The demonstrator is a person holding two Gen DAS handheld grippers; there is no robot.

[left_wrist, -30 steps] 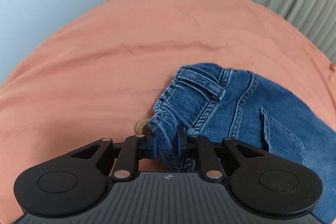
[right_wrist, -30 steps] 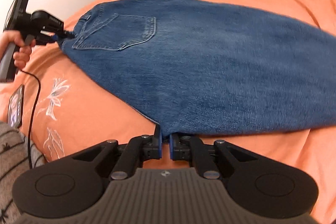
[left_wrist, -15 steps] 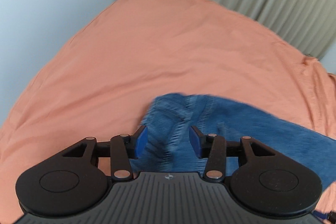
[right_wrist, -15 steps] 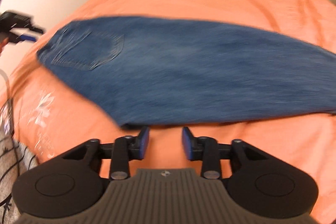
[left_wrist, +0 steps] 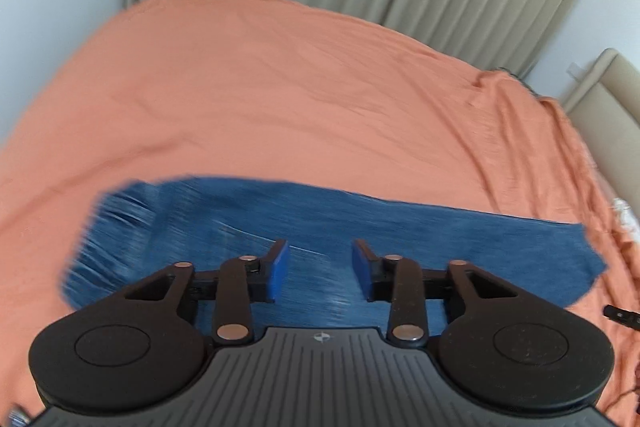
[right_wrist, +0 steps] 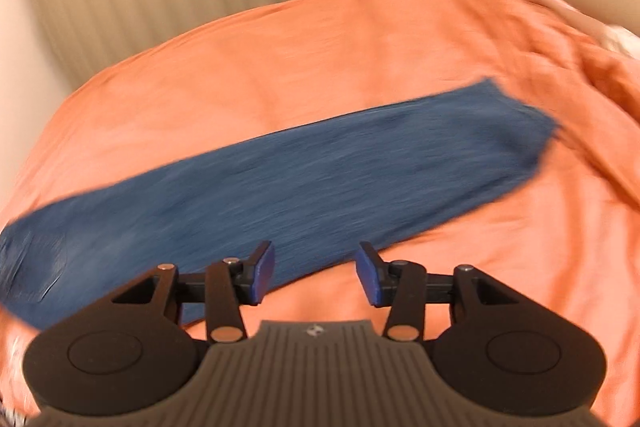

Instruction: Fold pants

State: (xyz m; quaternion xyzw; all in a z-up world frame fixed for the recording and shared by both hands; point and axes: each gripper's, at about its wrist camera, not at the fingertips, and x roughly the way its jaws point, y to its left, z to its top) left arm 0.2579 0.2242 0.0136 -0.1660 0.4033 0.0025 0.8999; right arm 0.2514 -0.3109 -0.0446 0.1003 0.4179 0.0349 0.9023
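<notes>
Both grippers released, jeans [left_wrist: 400,227] flat on bedspread [left_wrist: 280,87]

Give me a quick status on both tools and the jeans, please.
Left tool open, empty. Right tool open, empty. Jeans flat on orange bedspread. Nothing blocking.

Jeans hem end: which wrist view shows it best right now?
Right wrist. The jeans stretch across the orange bedspread with the hem unobstructed at upper right, though blurred. In the left wrist view the jeans show it only at the far right edge.
</notes>
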